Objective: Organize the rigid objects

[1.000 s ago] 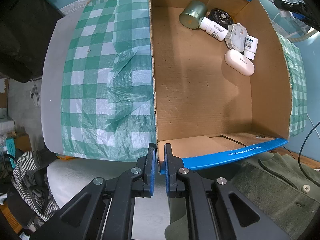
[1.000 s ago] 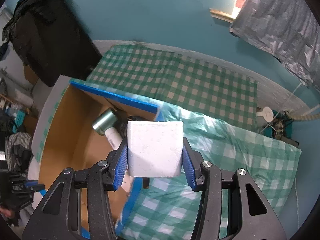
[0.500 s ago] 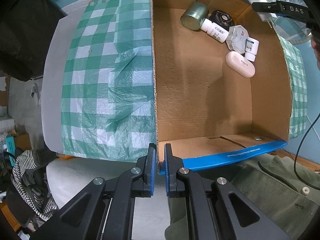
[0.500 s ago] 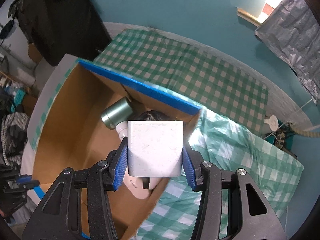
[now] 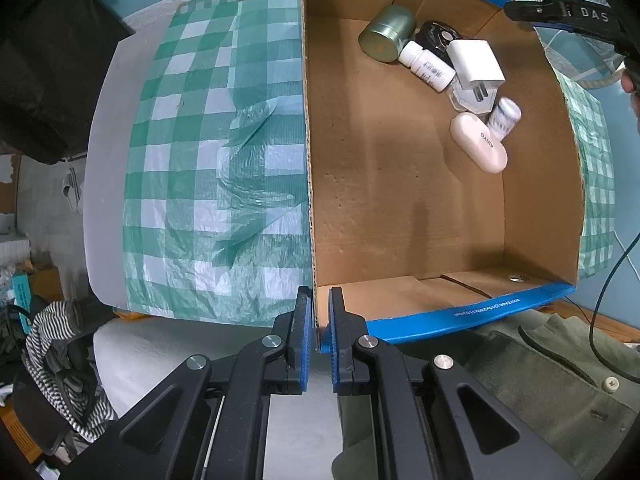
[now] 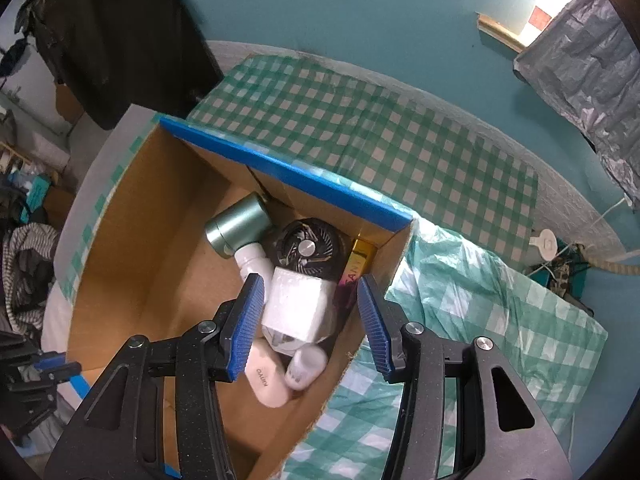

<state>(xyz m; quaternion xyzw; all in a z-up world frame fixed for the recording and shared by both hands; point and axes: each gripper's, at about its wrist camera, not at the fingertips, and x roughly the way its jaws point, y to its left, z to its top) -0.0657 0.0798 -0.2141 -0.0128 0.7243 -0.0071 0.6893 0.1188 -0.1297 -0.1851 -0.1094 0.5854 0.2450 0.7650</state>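
- The cardboard box (image 5: 400,200) is plain brown corrugated board with blue tape along its near and far rims; it sits on a thin, crinkled green-and-white checked plastic cloth (image 5: 208,168).
- The white charger block (image 6: 298,306), a smooth square-edged plug with metal prongs, lies in the box's far right corner, resting on the other items.
- Around it are a round matte green tin (image 6: 240,226) on its side, a black round fan (image 6: 308,248), a white pill bottle (image 5: 426,66), a second small white bottle (image 6: 304,368), a glossy pale pink oval case (image 5: 478,142) and a slim yellow-and-pink packet (image 6: 356,266) against the right wall.
- The left gripper (image 5: 319,320), black with ribbed blue pads, is clamped together on the box's near left corner.
- The right gripper (image 6: 310,322) hovers over the far right corner with its jaws apart; the charger block lies loose below them, neither pad touching it.
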